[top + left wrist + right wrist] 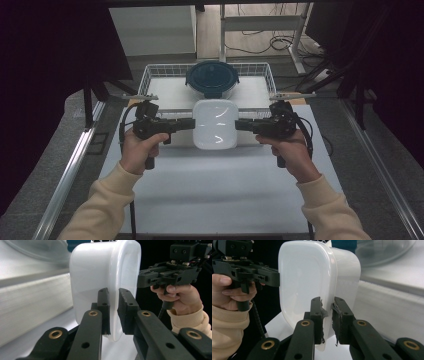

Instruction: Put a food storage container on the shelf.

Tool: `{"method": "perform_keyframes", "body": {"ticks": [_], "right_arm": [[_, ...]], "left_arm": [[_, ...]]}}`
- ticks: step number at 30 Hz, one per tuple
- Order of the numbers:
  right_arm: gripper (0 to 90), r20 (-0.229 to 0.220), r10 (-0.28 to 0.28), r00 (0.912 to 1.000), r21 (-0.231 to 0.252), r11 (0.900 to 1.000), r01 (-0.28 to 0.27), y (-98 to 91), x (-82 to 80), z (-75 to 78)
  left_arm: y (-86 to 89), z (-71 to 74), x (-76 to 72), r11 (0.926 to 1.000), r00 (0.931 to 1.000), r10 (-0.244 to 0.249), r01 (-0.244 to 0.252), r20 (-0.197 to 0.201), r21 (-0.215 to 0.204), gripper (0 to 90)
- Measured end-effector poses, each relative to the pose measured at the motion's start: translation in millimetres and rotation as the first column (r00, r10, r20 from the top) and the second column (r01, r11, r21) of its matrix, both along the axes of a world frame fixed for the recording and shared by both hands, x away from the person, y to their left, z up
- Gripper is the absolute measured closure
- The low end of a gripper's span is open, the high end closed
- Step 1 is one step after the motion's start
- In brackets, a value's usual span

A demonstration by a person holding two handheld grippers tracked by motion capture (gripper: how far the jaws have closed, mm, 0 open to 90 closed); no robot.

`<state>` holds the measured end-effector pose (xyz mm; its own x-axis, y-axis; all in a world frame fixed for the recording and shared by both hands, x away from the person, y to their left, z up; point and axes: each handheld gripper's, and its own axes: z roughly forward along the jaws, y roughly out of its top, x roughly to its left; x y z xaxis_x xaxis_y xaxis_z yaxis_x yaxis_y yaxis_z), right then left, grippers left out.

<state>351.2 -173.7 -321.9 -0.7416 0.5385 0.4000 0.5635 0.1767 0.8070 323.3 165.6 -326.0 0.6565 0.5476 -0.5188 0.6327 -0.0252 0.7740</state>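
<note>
The white container [215, 124], a rounded-square plastic box with its lid on, was held between the two grippers above the white bench [220, 195], just in front of the wire basket [150, 75]. The left gripper [190, 123] gripped the container's left edge; in the left gripper view its fingers [103, 305] were clamped on the projecting rim [113, 315], one on each face. The right gripper [240, 125] gripped the opposite edge; in the right gripper view its fingers [342, 315], the pads visibly worn and ragged, were likewise closed on the rim [327, 315]. Both grippers lay roughly level, pointing inward toward each other. A dark blue round lidded container [212, 78] sat inside the basket, behind the white one and apart from it.
</note>
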Motion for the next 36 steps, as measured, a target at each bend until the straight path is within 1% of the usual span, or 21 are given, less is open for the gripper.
{"method": "perform_keyframes", "body": {"ticks": [1,3,4,5,6,7,8,9,10,12,16,17,19,21,22,24,26,28,32,34,36], "right_arm": [[78.3,0.003,0.001,1.0,-0.001,1.0,-0.001,0.8,0.0,2.7],[78.3,0.012,0.002,0.9999,-0.005,1.0,-0.001,2.0,1.8,7.4],[78.3,0.017,0.0,0.9999,-0.01,1.0,0.0,2.7,3.5,10.8],[78.3,0.017,0.0,0.9999,-0.01,1.0,0.0,2.7,3.5,10.8],[78.3,0.023,-0.002,0.9997,-0.011,0.9999,0.002,3.5,5.7,15.8],[78.3,0.026,-0.002,0.9997,-0.011,0.9999,0.002,3.6,6.9,18.9],[78.2,0.027,-0.001,0.9996,-0.006,1.0,0.002,3.4,8.3,23.1],[78.2,0.027,-0.001,0.9996,-0.006,1.0,0.002,3.4,8.3,23.1],[78.3,0.031,0.0,0.9995,-0.003,1.0,0.0,3.2,10.4,29.3],[78.3,0.036,-0.004,0.9994,-0.001,1.0,0.004,3.4,12.5,34.4],[78.3,0.049,-0.005,0.9988,0.005,1.0,0.005,4.1,15.6,42.5],[78.3,0.049,-0.005,0.9988,0.005,1.0,0.005,4.1,15.6,42.5],[78.2,0.06,-0.004,0.9982,0.006,1.0,0.003,4.8,18.9,49.1],[78.1,0.065,-0.005,0.9979,0.005,1.0,0.004,6.2,21.2,53.7],[78.1,0.066,-0.005,0.9978,0.006,1.0,0.004,6.7,22.3,56.1],[78.1,0.07,-0.006,0.9975,0.01,0.9999,0.005,8.2,25.5,60.2],[78.2,0.07,-0.005,0.9975,0.011,0.9999,0.004,10.3,30.2,64.1],[78.1,0.075,-0.01,0.9971,-0.004,0.9999,0.01,13.1,34.1,69.1],[78.2,0.072,-0.014,0.9973,0.0,0.9999,0.014,14.4,40.8,76.8],[78.2,0.073,-0.016,0.9972,0.001,0.9999,0.016,15.0,43.0,79.6],[78.2,0.072,-0.018,0.9972,-0.008,0.9998,0.019,16.5,45.0,81.5]], "left_arm": [[0.0,0.0,0.0,1.0,1.0,0.0,0.0,0.0,0.0,80.8],[1.2,8.2,2.9,1.0,1.0,0.0,0.0,0.006,0.003,80.8],[1.2,8.2,2.9,1.0,1.0,0.0,0.0,0.006,0.003,80.7],[1.3,11.2,3.7,1.0,1.0,0.002,-0.002,0.01,0.004,80.7],[1.5,13.5,4.4,1.0,0.9999,0.002,-0.002,0.014,0.006,80.8],[1.7,16.3,5.6,1.0,0.9998,0.002,-0.002,0.017,0.003,80.8],[2.8,22.0,9.0,0.9999,0.9998,-0.004,0.004,0.019,-0.011,80.8],[2.8,22.0,9.0,0.9999,0.9998,-0.004,0.004,0.019,-0.011,80.8],[3.2,26.4,11.3,0.9999,0.9997,-0.006,0.007,0.024,-0.014,80.8],[3.5,31.1,13.8,0.9999,0.9996,-0.003,0.004,0.028,-0.015,80.7],[4.5,41.7,17.8,0.9999,0.9993,0.0,0.0,0.038,-0.015,80.7],[4.5,41.7,17.8,0.9999,0.9993,0.0,0.0,0.038,-0.015,80.7],[4.6,49.8,20.2,1.0,0.9987,0.004,-0.004,0.051,-0.003,80.7],[4.9,51.7,21.2,1.0,0.9985,0.006,-0.006,0.055,-0.001,80.7],[6.1,56.4,24.0,1.0,0.9981,0.009,-0.008,0.061,-0.002,80.7],[7.5,60.0,26.7,0.9999,0.9977,0.017,-0.017,0.066,-0.001,80.7],[8.2,63.4,29.6,0.9995,0.9966,0.03,-0.03,0.077,0.008,80.8],[9.3,66.5,33.8,0.9995,0.9967,0.031,-0.032,0.075,0.007,80.8],[10.5,71.7,41.3,0.9994,0.997,0.034,-0.034,0.07,0.002,80.7],[10.0,73.5,44.6,0.999,0.997,0.041,-0.042,0.066,0.014,80.6],[11.3,76.0,48.0,0.9991,0.9974,0.04,-0.041,0.06,0.015,80.5]]}}
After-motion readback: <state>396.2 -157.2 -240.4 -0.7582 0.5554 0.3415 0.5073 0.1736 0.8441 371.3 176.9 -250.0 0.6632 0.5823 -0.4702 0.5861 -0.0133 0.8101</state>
